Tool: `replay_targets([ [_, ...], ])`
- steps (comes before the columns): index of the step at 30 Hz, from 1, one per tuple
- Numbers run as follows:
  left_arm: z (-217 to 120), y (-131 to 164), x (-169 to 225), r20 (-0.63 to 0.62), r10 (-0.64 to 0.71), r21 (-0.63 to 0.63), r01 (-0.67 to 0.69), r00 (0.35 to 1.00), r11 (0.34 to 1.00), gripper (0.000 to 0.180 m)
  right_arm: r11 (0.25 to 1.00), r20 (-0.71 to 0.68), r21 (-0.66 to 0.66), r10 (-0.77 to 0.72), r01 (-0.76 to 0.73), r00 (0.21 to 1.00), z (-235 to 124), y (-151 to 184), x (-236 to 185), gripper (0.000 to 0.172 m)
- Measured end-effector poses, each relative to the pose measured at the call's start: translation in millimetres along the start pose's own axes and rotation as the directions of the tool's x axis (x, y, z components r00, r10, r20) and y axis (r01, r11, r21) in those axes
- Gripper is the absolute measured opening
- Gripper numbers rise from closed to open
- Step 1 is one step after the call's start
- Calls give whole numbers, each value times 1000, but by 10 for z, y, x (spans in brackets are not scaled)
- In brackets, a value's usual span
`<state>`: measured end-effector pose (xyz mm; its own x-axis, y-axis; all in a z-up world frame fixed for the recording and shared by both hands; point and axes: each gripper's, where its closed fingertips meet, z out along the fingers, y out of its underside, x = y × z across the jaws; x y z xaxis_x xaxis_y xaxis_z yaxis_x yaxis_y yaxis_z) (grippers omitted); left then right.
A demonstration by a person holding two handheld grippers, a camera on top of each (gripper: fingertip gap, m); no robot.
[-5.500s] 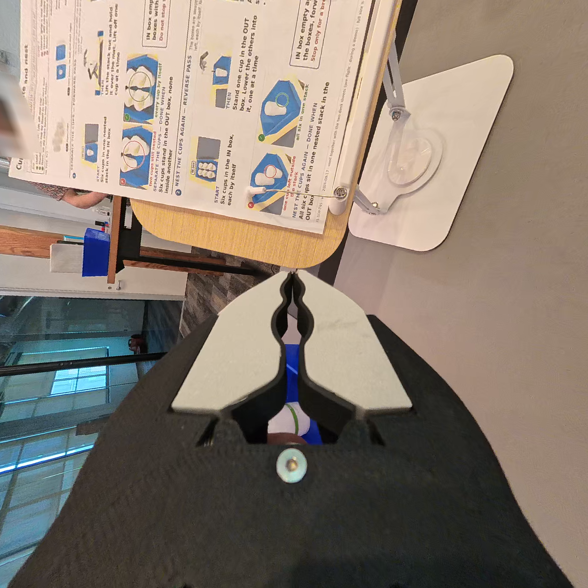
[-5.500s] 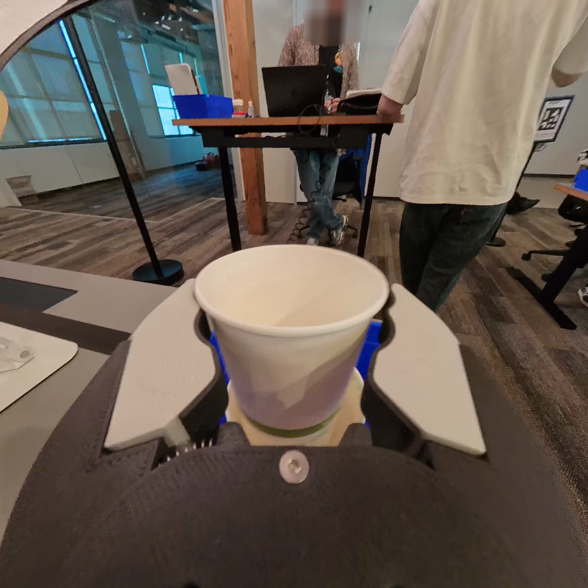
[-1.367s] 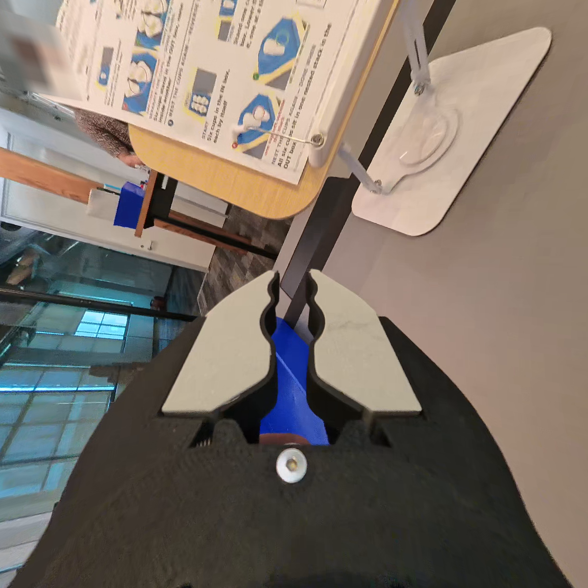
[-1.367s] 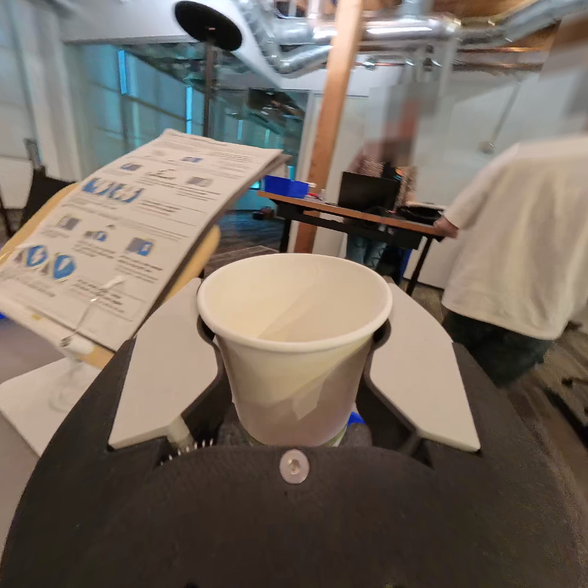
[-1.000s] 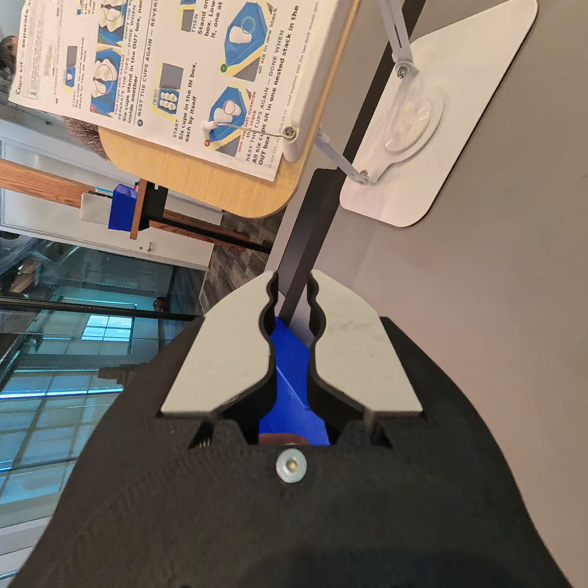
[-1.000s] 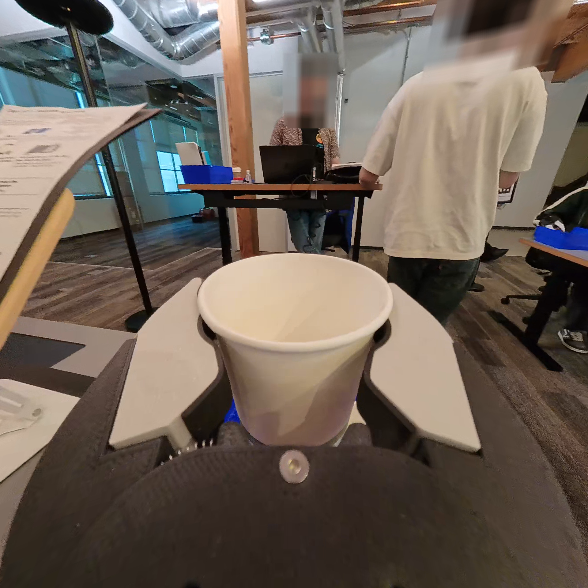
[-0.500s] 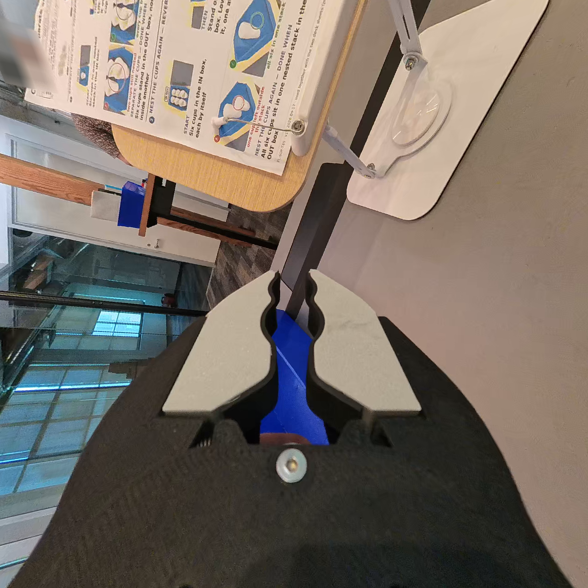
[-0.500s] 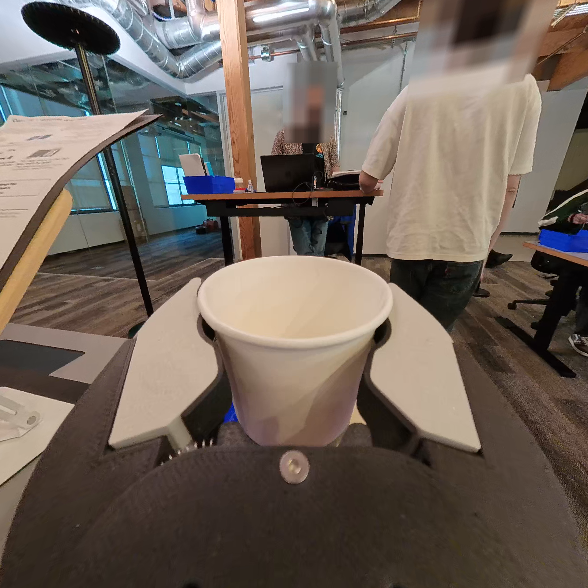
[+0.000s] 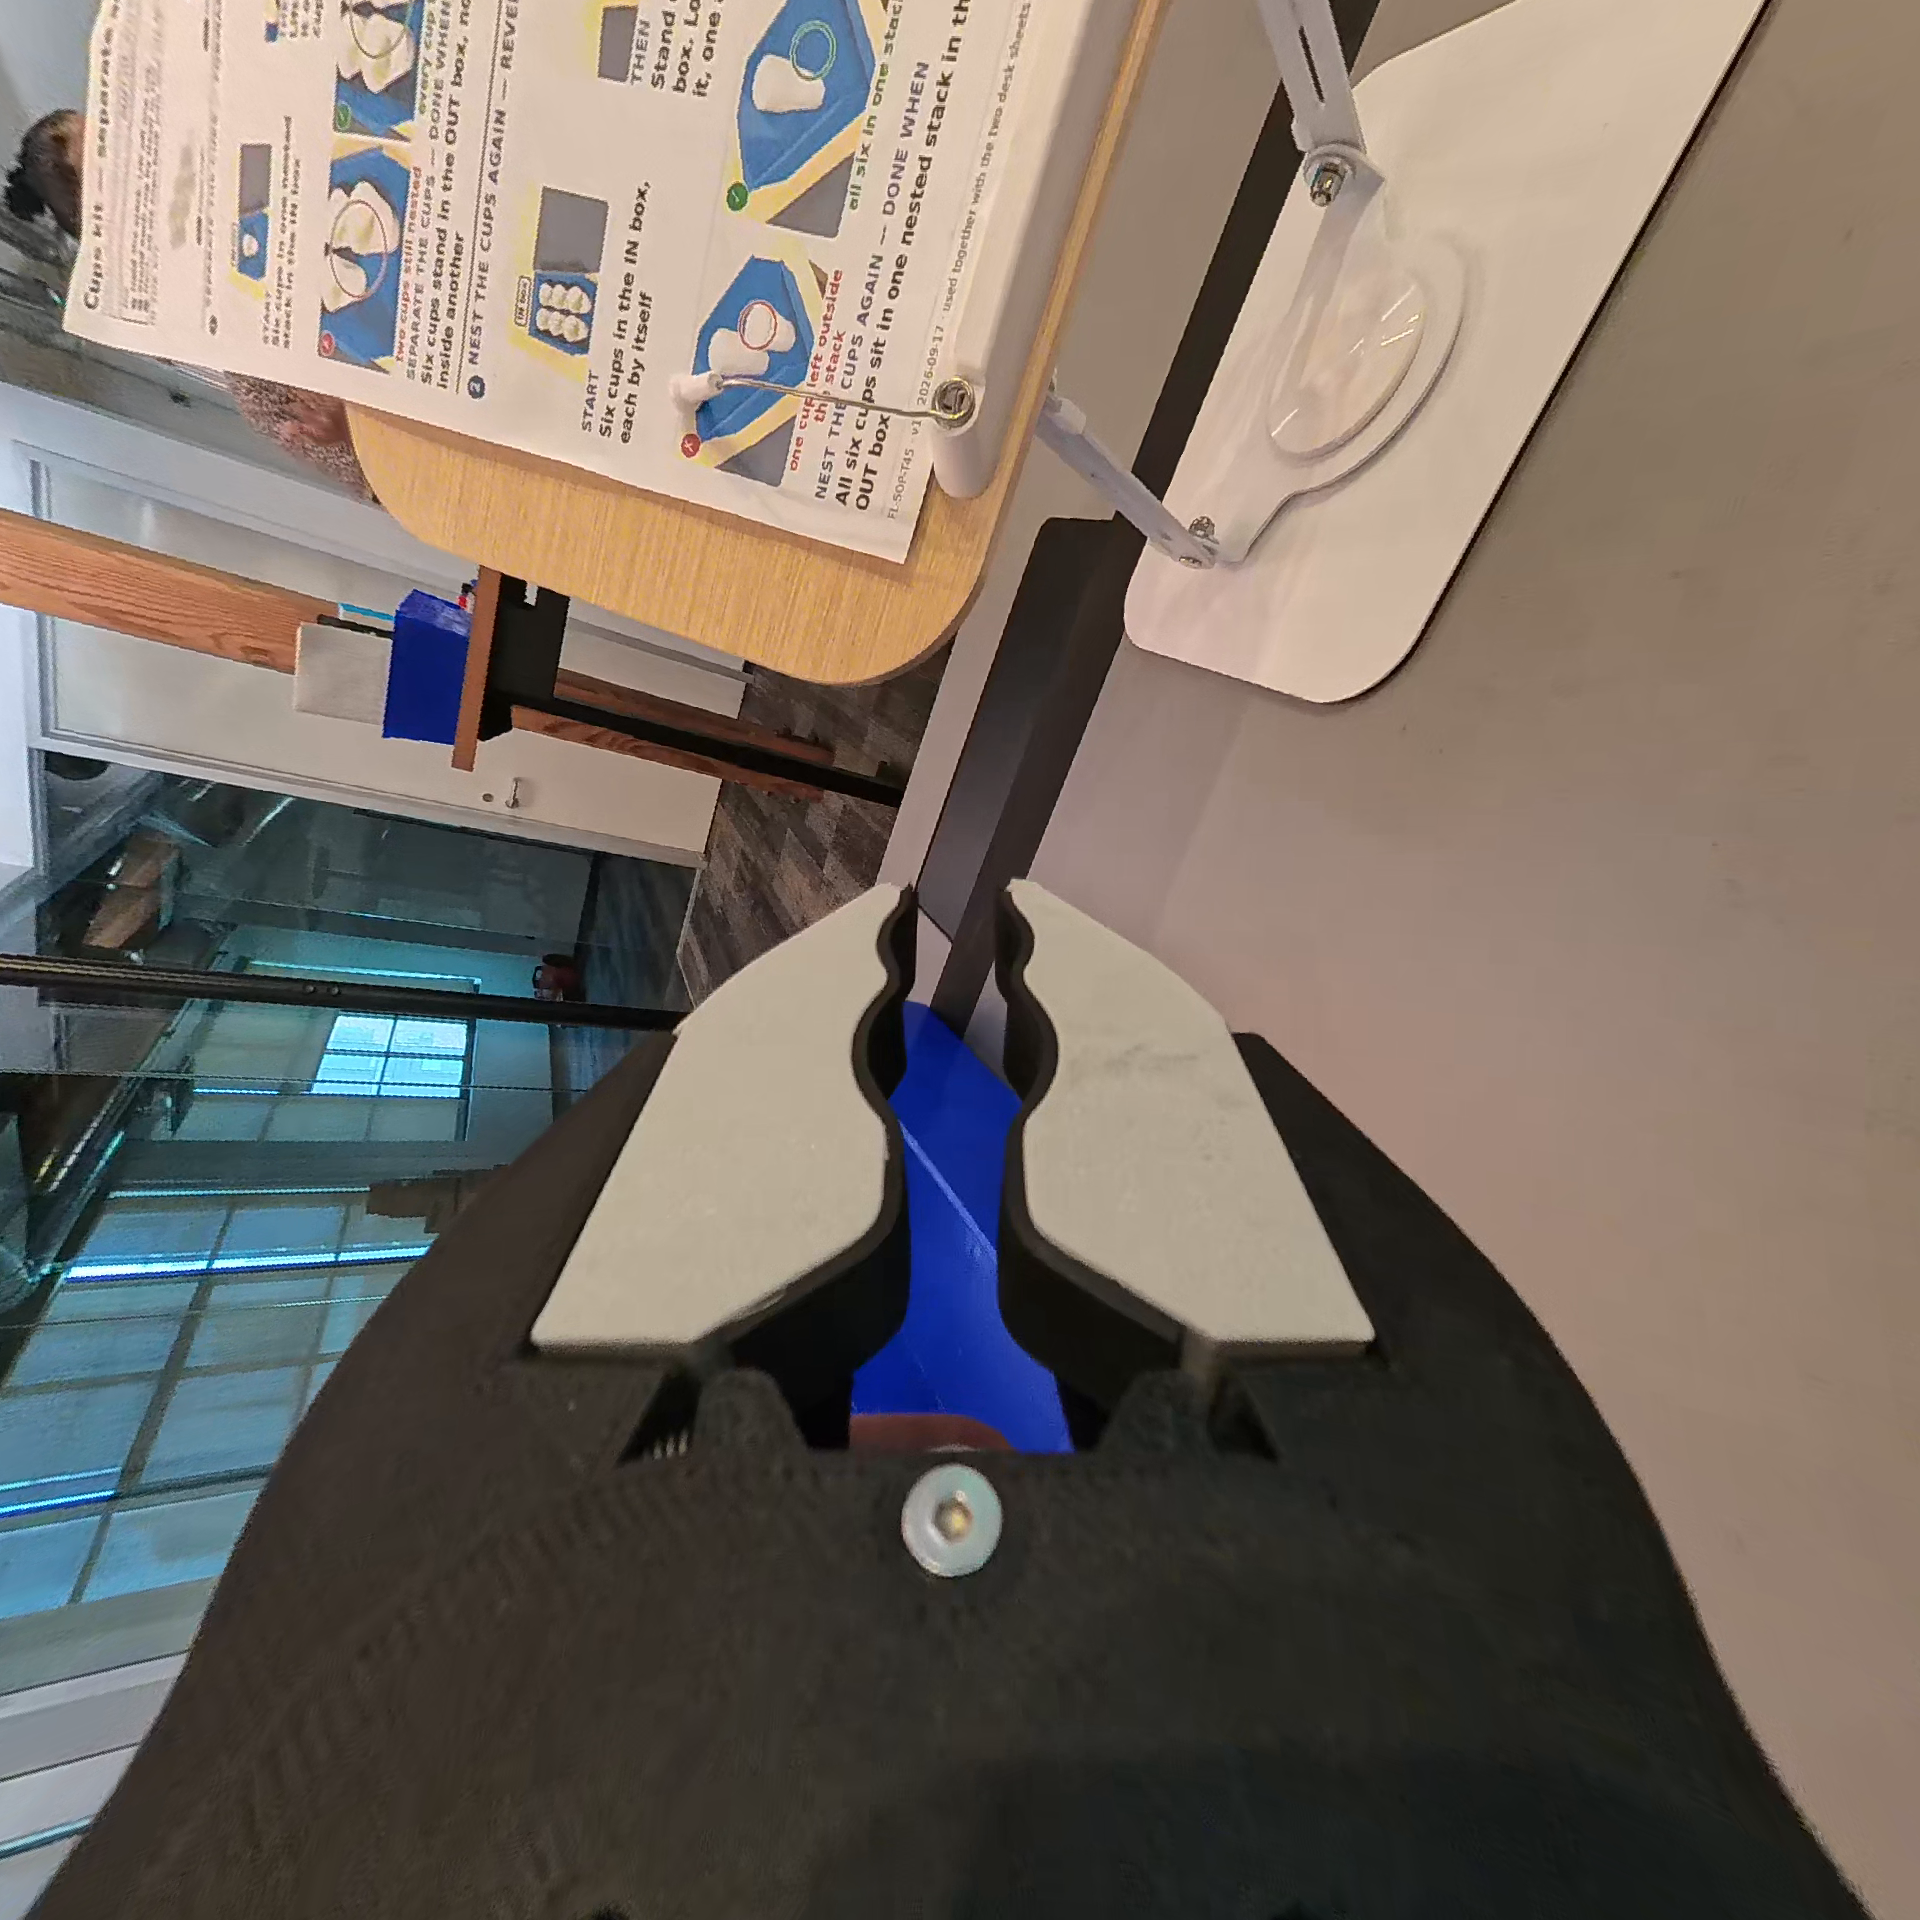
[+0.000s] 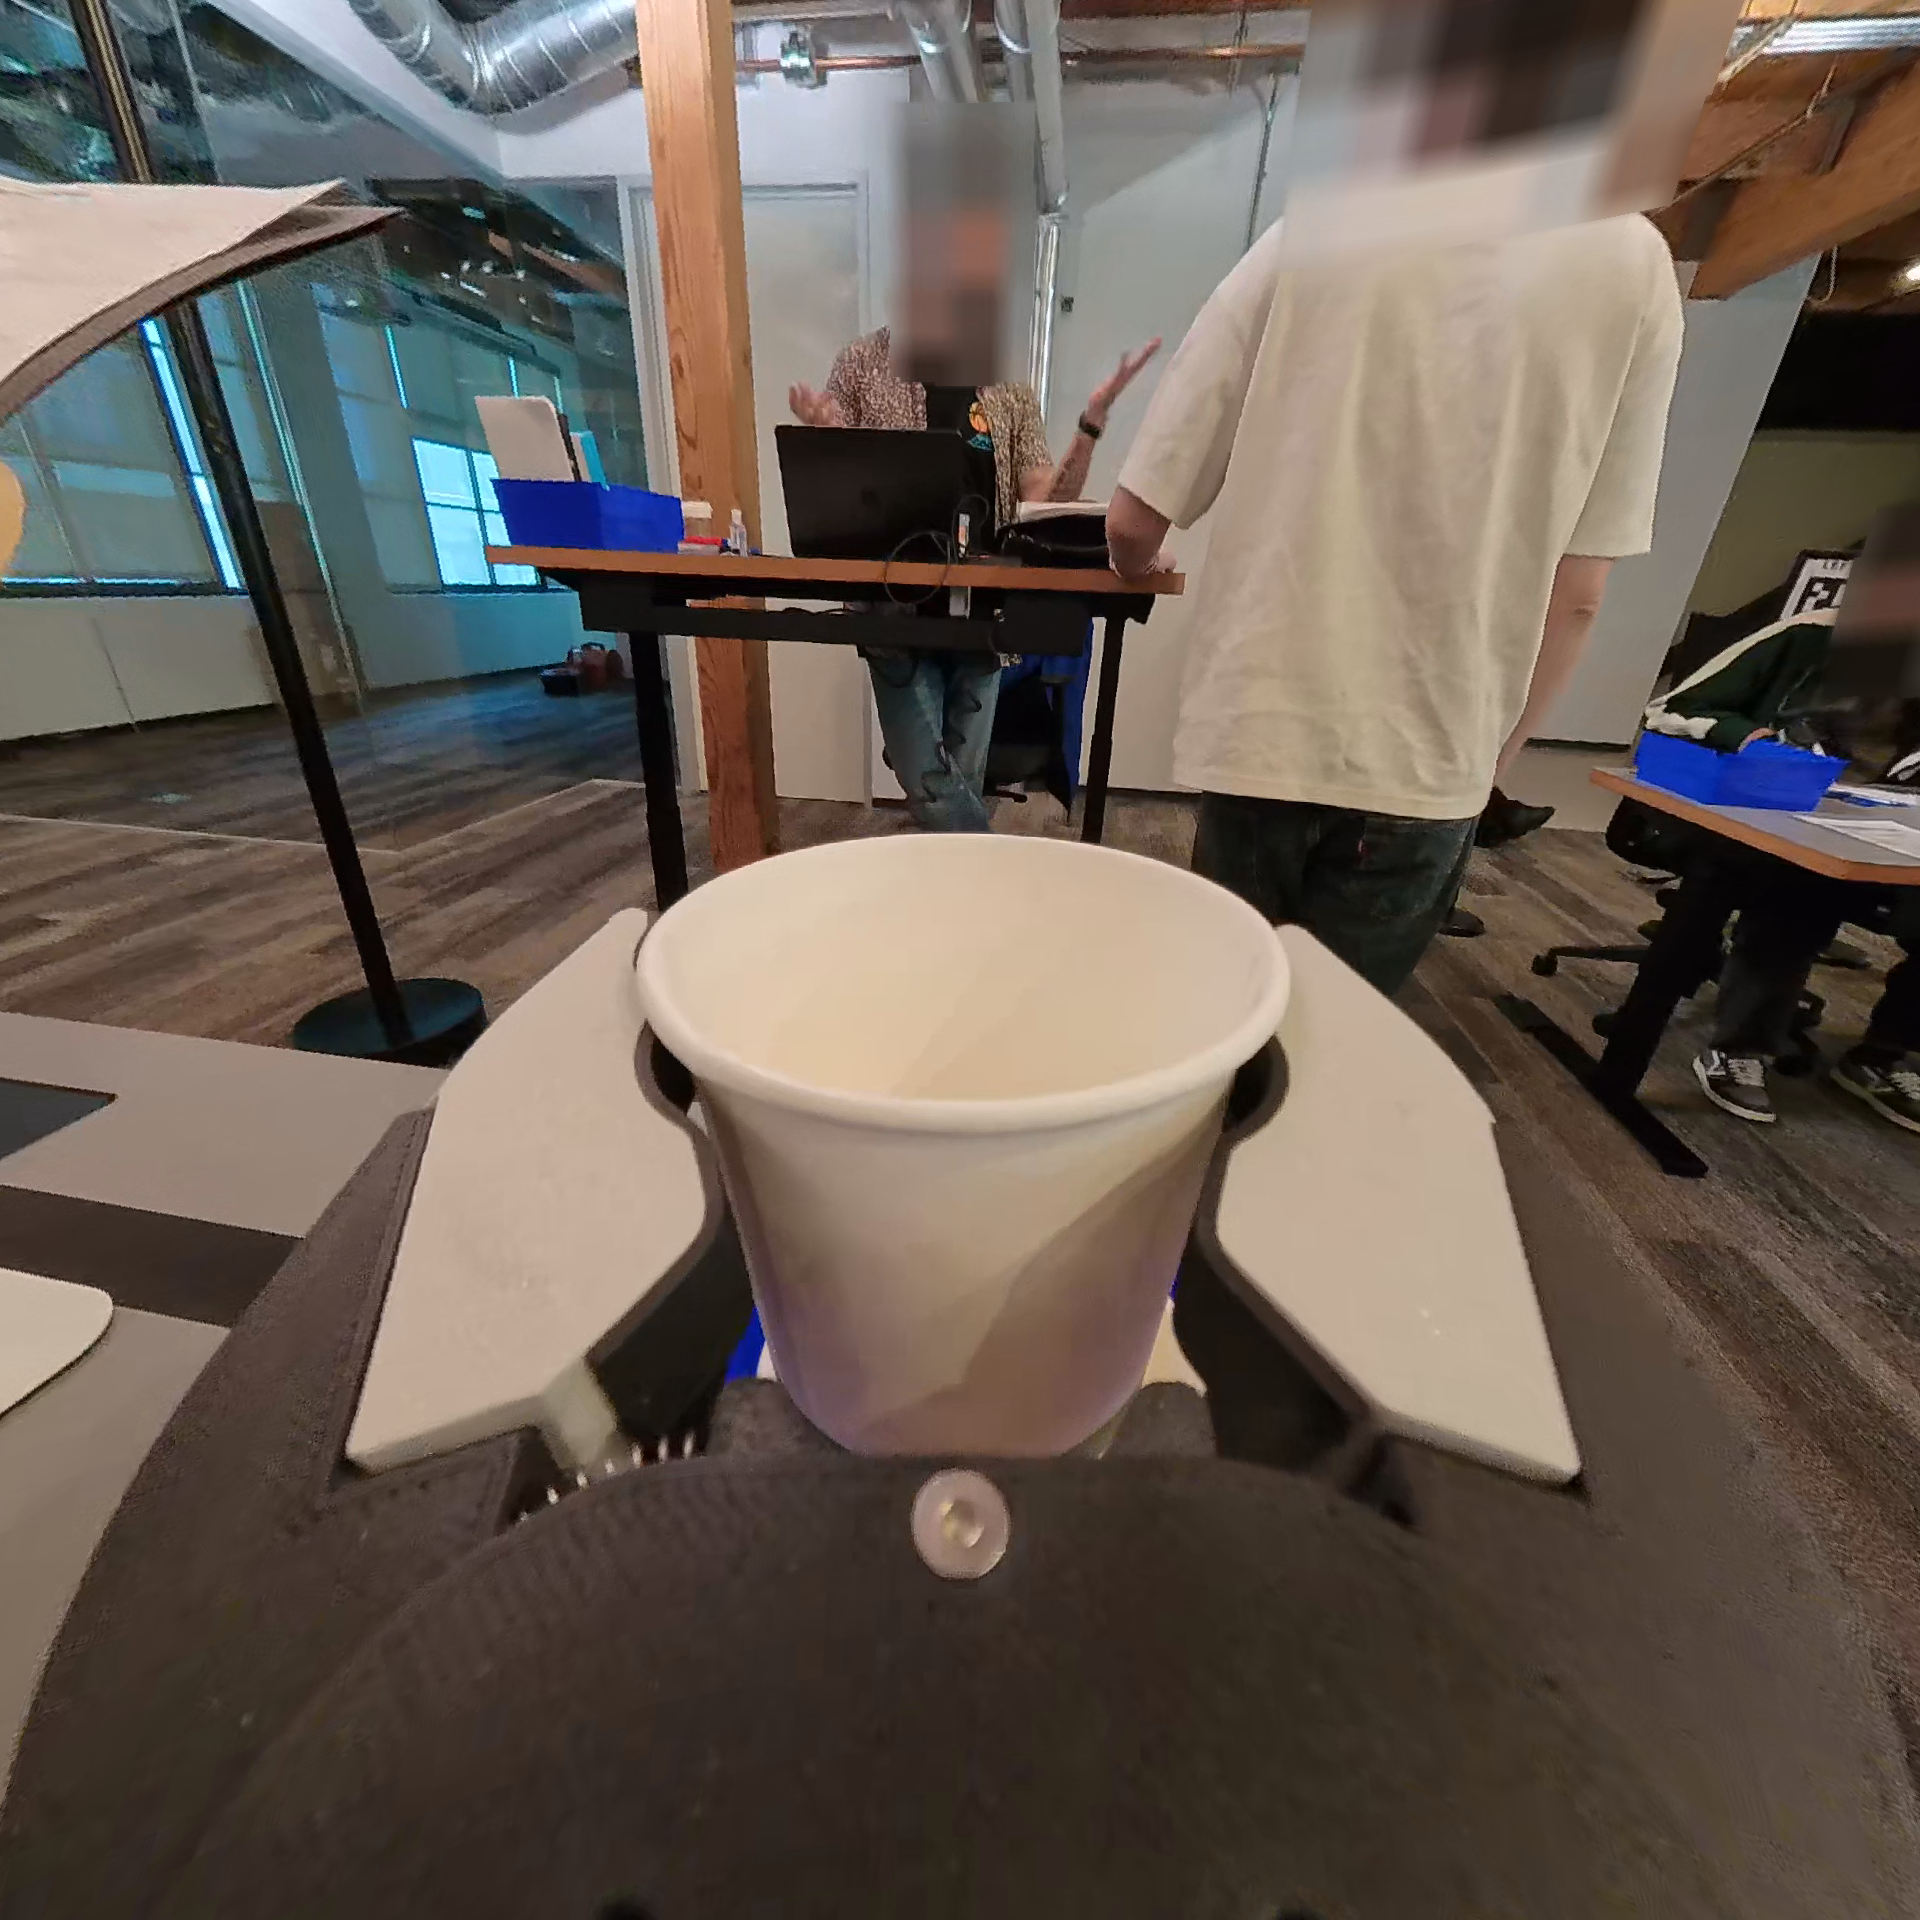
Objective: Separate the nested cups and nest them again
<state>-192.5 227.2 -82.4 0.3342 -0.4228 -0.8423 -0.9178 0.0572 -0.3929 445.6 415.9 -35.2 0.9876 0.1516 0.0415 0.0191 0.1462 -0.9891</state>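
Grey table (image 9: 1558, 1039) edge, right tool (image 10: 961, 997) gripping white cup (image 10: 961, 1143)

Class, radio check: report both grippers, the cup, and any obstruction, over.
Right gripper fingers clamp white paper cup, upright. Left gripper narrowly open, nothing gripped; blue bin beneath. No obstruction seen.
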Motion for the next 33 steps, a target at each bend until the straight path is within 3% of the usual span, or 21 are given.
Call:
replay_targets([
  [5,-11,23,-21,1,-4,-7,4,1000,1000,14,999,-9,-53,2,-2,1000,-7,22,58,124],
  [19,-45,54,-95,19,-26,-12,26,999,1000,17,1000,12,28,-1,1,1000,-91,-275,-21,115],
  [29,-173,199,-847,194,-262,61,255,945,965,71,991,58,93,-105,99,993,-108,-672,-471,105],
  [33,-182,212,-1215,238,-349,128,327,906,936,79,985,81,114,-138,128,987,-121,-790,-649,103],
])
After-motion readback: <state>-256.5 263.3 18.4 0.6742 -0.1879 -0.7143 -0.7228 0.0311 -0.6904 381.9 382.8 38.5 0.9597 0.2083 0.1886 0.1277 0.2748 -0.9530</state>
